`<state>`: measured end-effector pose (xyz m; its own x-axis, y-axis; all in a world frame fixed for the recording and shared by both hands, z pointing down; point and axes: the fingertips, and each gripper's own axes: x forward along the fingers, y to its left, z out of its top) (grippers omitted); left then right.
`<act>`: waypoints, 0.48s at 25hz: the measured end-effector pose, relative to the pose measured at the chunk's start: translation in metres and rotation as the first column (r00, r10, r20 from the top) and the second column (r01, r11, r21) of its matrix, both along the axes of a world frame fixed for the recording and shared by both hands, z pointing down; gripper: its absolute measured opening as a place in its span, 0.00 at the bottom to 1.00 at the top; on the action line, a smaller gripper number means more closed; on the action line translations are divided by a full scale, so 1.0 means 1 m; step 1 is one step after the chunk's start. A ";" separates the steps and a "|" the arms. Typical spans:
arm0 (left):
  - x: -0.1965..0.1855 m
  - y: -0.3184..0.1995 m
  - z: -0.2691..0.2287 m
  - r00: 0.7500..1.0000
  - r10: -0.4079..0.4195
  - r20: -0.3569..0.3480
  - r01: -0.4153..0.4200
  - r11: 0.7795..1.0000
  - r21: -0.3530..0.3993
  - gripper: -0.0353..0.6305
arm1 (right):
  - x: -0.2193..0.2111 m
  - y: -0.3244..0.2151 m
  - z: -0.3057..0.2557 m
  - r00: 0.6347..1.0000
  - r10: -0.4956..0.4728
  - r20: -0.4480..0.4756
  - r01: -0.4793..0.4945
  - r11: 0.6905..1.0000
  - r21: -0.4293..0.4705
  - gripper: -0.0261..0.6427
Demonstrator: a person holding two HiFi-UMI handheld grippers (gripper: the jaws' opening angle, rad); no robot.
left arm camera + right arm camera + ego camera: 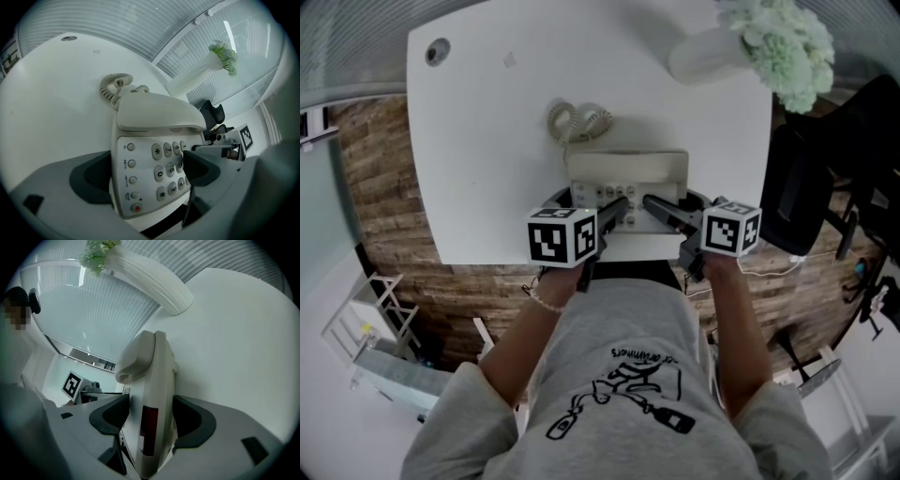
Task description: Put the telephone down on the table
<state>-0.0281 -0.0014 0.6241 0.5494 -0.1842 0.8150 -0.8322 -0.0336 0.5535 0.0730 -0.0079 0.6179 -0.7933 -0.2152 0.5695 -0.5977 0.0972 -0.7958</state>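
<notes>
Telephone (626,178) clamped between fingers (91,176) of left gripper (147,163), across keypad (169,166), and right gripper (151,404), on side edge; counter (487,141) beneath. Likely light, rigid, slick plastic; handset (159,112) loose in cradle. 2-sided base hold suits.

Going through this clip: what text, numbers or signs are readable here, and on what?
"*", "7", "4", "0", "8", "#", "9": keys of the telephone.
Labels beside its side buttons: too small to read.
Print on the person's grey shirt: too blurred to read.
Cubes on the left gripper and right gripper: square markers, no words.
</notes>
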 end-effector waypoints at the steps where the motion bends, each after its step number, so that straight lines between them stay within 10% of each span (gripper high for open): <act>1: 0.000 0.000 0.000 1.000 0.001 0.002 -0.001 1.000 0.000 0.74 | 0.000 0.000 0.000 1.000 -0.004 -0.005 0.004 1.000 0.001 0.49; 12: 0.000 0.000 0.001 1.000 0.014 0.009 -0.014 1.000 0.001 0.74 | -0.004 0.000 0.001 0.998 -0.029 -0.054 0.029 1.000 0.006 0.50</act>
